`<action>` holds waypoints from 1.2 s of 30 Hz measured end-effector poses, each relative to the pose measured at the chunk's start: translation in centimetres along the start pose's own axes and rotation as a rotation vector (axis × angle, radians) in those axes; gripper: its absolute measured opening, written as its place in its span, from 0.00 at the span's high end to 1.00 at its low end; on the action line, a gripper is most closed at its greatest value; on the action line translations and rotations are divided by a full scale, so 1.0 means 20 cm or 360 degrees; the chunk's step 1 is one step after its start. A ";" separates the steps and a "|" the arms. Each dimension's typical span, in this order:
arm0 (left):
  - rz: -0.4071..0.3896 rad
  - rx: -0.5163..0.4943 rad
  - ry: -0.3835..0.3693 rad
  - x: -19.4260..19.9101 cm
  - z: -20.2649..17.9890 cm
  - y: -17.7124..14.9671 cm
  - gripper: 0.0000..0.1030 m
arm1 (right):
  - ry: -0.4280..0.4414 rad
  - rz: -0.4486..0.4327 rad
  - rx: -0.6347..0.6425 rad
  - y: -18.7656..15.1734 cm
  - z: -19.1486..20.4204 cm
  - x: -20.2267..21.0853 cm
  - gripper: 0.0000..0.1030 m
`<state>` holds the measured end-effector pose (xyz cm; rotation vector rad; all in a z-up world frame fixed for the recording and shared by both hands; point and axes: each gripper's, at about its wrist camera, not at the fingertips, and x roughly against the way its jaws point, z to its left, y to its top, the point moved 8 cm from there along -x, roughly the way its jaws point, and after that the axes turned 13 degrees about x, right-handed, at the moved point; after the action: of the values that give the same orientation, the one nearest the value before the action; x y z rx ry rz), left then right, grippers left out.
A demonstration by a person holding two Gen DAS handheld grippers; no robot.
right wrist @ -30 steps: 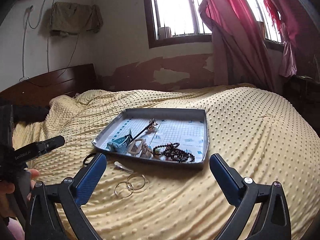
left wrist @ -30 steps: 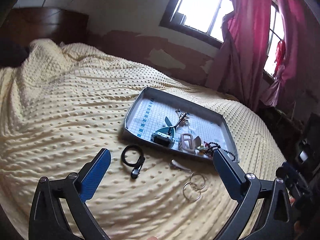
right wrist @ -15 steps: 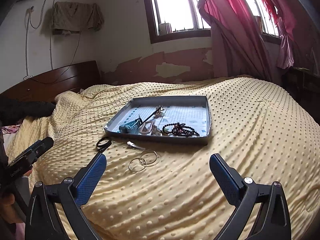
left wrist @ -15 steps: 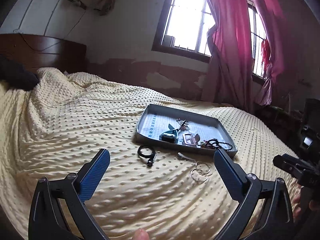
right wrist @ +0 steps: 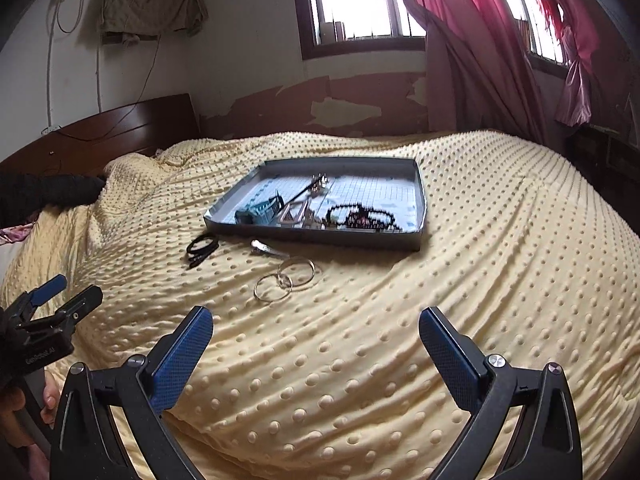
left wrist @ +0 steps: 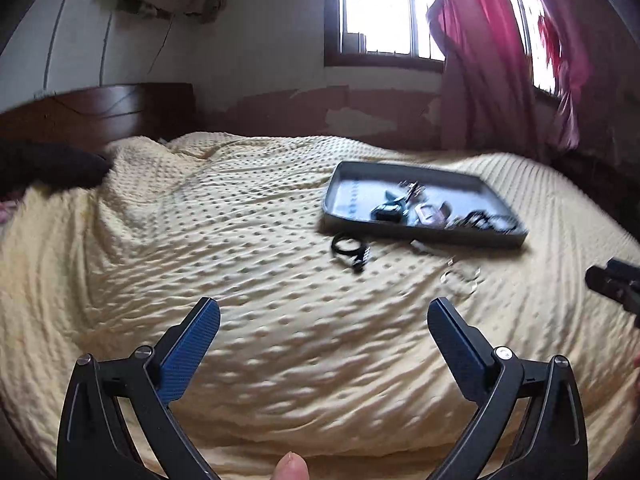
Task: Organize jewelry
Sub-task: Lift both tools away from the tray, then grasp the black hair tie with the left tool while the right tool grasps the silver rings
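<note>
- Left tool (left wrist: 323,316), right tool (right wrist: 316,322): both spread wide, empty, hovering over the bed (right wrist: 500,280).
- Tray (right wrist: 418,236): at 12 o'clock, holding beads and clips.
- Bangles (right wrist: 285,280), hair clip (right wrist: 267,249), black band (right wrist: 202,248): loose on the blanket at the tray's 6–7 o'clock.
- Risk: your thin bangles may sink into the soft blanket and slip the pads.

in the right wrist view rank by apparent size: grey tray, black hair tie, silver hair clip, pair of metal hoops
1. grey tray, by far the largest
2. pair of metal hoops
3. black hair tie
4. silver hair clip
The tie and clip look close in size; the hoops lie nearer the camera.
</note>
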<state>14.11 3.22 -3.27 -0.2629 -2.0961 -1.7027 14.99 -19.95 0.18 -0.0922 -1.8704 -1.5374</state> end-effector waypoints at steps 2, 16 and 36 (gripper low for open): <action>-0.0006 -0.0041 0.0017 -0.01 0.00 -0.02 0.01 | -0.0020 0.0057 0.0005 -0.03 0.00 -0.04 0.00; 0.0123 0.0029 0.0054 -0.10 0.06 -0.06 0.01 | -0.0033 0.0244 -0.0032 -0.15 -0.04 -0.14 0.00; 0.0148 0.0063 -0.0048 -0.38 0.12 0.11 0.02 | 0.0181 0.0241 0.0249 -0.05 0.08 -0.42 0.00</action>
<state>21.27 7.02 -5.02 -0.3704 -2.1025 -1.6113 20.05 -15.70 -5.29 -0.0715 -1.8419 -1.2648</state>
